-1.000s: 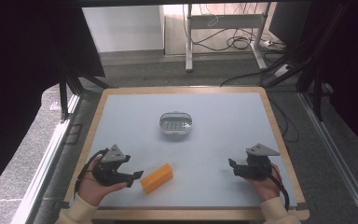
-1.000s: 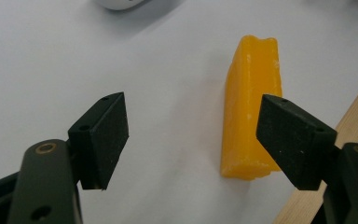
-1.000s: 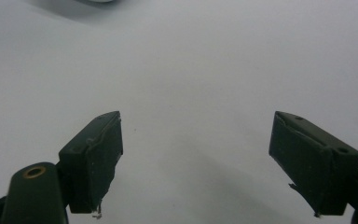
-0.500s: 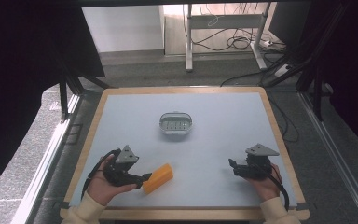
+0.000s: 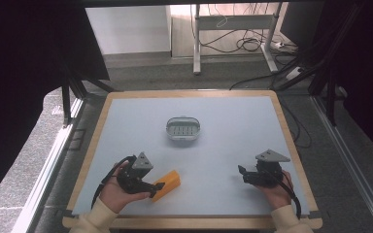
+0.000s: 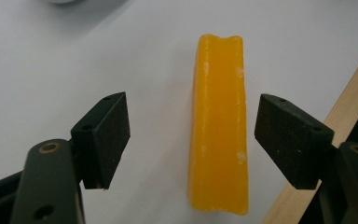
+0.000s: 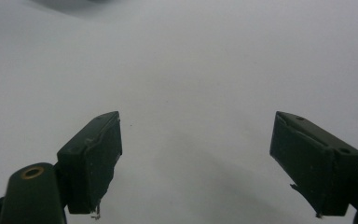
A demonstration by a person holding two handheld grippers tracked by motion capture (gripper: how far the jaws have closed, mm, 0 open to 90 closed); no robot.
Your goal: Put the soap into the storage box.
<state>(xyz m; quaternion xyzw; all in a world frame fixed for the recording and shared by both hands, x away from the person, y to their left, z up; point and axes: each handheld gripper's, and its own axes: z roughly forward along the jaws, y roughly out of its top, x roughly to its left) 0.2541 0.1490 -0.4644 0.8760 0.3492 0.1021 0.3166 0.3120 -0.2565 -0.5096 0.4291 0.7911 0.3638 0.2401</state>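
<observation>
1. Near the front edge of the bench (image 5: 126, 104), toward its left corner, the yellow block (image 5: 167, 184) lies flat on the pale surface, with its long side running diagonally toward the middle.
2. The left gripper (image 5: 156, 186) has its jaws wide, one on each side of the block's near end; in the left gripper view the block (image 6: 219, 126) sits between the pads (image 6: 103, 135) with a gap on both sides, so nothing is clamped yet. The jaws have just been closing a little around it.
3. That straddle looks deliberate — lining up along the block's length lets the pads meet its two long faces squarely, which I judge the steadier hold for a narrow bar.
4. The right gripper (image 5: 241, 173) rests near the front right corner, well apart from the block, jaws wide over bare surface (image 7: 196, 70) — probably waiting its turn.
5. A small grey tray (image 5: 182, 129) stands at the middle of the bench, well beyond the block; it may be where the block goes.
</observation>
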